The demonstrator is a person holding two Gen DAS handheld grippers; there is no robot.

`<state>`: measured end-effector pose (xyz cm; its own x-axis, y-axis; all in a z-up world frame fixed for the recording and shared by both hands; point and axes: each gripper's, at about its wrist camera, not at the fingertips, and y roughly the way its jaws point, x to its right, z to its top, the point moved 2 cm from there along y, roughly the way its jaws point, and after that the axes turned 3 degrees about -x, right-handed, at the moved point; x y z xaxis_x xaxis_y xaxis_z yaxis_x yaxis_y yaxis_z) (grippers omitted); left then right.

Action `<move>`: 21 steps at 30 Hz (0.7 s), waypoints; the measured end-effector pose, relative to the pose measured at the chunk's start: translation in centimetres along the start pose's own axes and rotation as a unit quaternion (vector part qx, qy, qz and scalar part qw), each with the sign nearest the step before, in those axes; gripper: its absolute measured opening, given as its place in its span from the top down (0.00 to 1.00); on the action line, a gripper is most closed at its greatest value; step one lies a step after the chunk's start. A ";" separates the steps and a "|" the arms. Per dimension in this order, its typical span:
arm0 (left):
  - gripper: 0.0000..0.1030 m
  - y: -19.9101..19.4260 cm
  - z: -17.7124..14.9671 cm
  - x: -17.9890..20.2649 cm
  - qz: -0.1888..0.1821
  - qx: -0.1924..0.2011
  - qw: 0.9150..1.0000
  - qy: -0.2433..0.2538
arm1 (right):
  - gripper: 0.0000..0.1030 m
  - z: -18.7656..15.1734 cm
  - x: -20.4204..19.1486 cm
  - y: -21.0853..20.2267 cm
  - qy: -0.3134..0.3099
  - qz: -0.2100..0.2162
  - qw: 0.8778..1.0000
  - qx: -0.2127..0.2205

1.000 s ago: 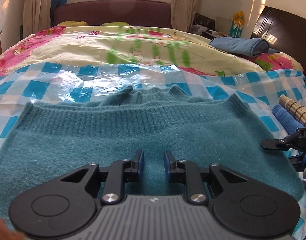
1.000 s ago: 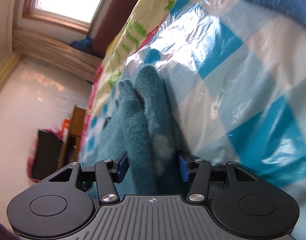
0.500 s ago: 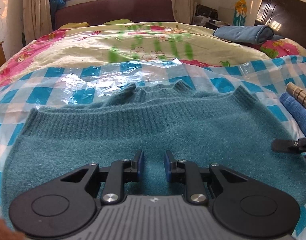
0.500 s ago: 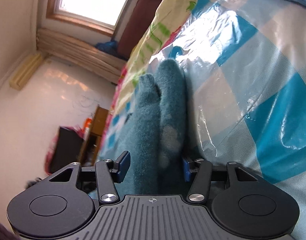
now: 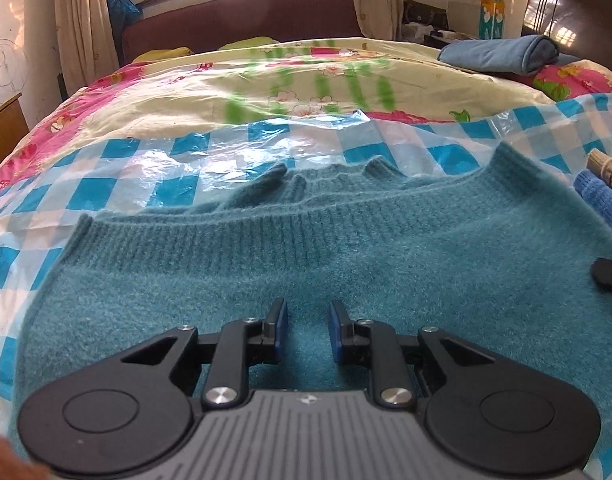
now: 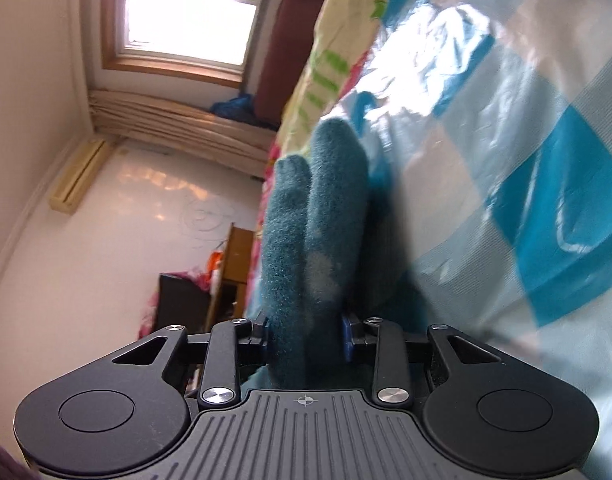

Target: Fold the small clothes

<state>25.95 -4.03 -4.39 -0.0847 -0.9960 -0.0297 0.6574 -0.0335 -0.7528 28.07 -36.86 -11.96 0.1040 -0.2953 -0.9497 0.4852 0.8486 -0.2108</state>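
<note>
A teal knitted sweater (image 5: 346, 248) lies spread on the blue-and-white checked plastic sheet (image 5: 153, 168) on the bed. My left gripper (image 5: 306, 320) hovers low over the sweater's near part with its jaws open and nothing between them. In the right wrist view, tilted on its side, my right gripper (image 6: 306, 332) is shut on a doubled fold of the teal sweater (image 6: 314, 216) at its edge. A black tip of the right gripper (image 5: 610, 274) shows at the right edge of the left wrist view.
A floral quilt (image 5: 265, 80) covers the far bed below a maroon headboard (image 5: 245, 16). A folded blue garment (image 5: 502, 54) lies far right. A blue towel (image 5: 602, 200) and a striped roll (image 5: 610, 170) sit right of the sweater. A wooden cabinet (image 6: 233, 256) stands by the wall.
My right gripper has closed from open onto the sweater fold and rolled further sideways. The left gripper has risen and tilted a little; its jaws stayed open.
</note>
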 end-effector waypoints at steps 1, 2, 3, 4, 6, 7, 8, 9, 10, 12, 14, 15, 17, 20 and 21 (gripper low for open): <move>0.74 0.0 -0.1 0.0 0.000 -0.001 1.000 0.001 | 0.70 -0.3 -0.5 -0.1 -0.011 -0.002 1.000 -0.003; 0.74 0.1 -0.1 0.1 0.002 -0.001 1.000 0.001 | 0.70 -0.5 -0.9 0.0 -0.019 -0.004 1.000 -0.003; 0.74 0.0 -0.1 0.2 0.005 0.000 1.000 0.002 | 0.70 -0.6 -0.9 0.0 -0.020 -0.008 1.000 -0.003; 0.74 0.0 -0.1 0.3 0.007 0.000 1.000 0.004 | 0.70 -0.4 -0.6 0.2 -0.013 -0.018 1.000 -0.004; 0.74 -0.2 0.2 0.7 0.013 0.003 1.000 0.010 | 0.70 -0.1 0.7 0.4 0.012 -0.045 0.999 -0.005; 0.74 -0.3 0.4 0.9 0.016 0.007 1.000 0.016 | 0.70 0.0 1.3 0.5 0.023 -0.056 0.998 -0.008; 0.74 -0.5 0.6 1.0 0.020 0.014 1.000 0.020 | 0.70 0.0 1.7 0.5 0.029 -0.054 0.998 -0.009; 0.74 -0.7 0.8 1.0 0.023 0.021 0.999 0.022 | 0.69 0.1 1.8 0.6 0.031 -0.050 0.998 -0.009; 0.74 -1.0 1.0 1.1 0.025 0.030 0.999 0.024 | 0.69 0.1 1.8 0.6 0.029 -0.050 0.998 -0.010; 0.74 -1.3 1.5 1.3 0.034 0.052 0.997 0.037 | 0.69 0.1 1.7 0.7 0.026 -0.051 0.998 -0.010; 0.74 -1.2 1.8 1.6 0.045 0.068 0.995 0.063 | 0.69 0.1 1.8 0.7 0.026 -0.052 0.998 -0.008; 0.74 -1.0 1.9 1.6 0.051 0.076 0.993 0.075 | 0.68 0.0 1.7 0.7 0.024 -0.053 0.998 -0.007; 0.74 -0.5 2.1 1.1 0.054 0.086 0.992 0.081 | 0.68 -0.2 1.7 0.7 0.018 -0.057 0.998 -0.007; 0.74 0.8 1.9 -0.3 0.033 0.083 0.994 0.059 | 0.68 -0.5 1.7 0.5 0.020 -0.057 0.998 -0.003; 0.74 1.3 1.4 -0.6 0.028 0.077 0.995 0.057 | 0.68 -0.6 1.7 0.5 0.020 -0.059 0.998 0.000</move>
<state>27.91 -3.61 -4.42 -0.1233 -0.9811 -0.1489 0.7701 0.0001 -0.6380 27.96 -36.65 -13.78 0.0119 -0.3758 -0.9266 0.4913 0.8093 -0.3219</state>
